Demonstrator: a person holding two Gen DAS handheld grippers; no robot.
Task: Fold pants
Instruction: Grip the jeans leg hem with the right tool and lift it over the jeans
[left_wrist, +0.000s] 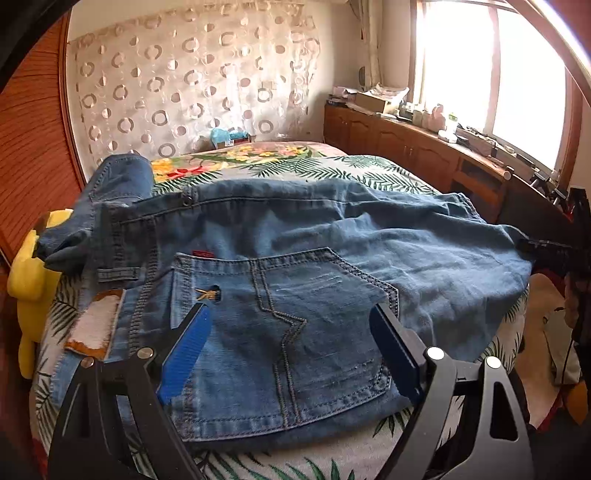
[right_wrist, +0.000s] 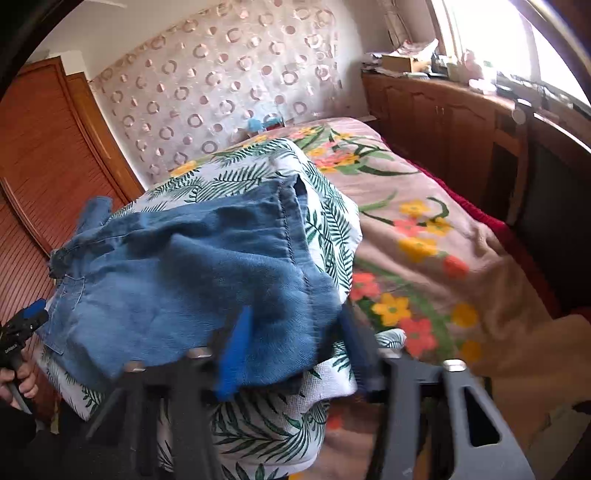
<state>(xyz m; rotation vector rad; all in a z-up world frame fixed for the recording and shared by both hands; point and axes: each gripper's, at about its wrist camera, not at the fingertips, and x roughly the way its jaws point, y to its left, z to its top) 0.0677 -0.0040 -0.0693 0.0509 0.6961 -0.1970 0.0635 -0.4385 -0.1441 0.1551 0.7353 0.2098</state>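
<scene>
Left wrist: left gripper (left_wrist: 291, 325) spread wide above faded blue denim pants (left_wrist: 295, 240), poised over back pocket. Right gripper (right_wrist: 295, 332) blurred, apparently straddling denim edge; grip state unclear.

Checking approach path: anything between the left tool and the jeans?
Nothing visible. The left tool is open, its fingers straddling the back pocket of the jeans on the leaf-print cover. The yellow plush toy sits off to the side.
</scene>
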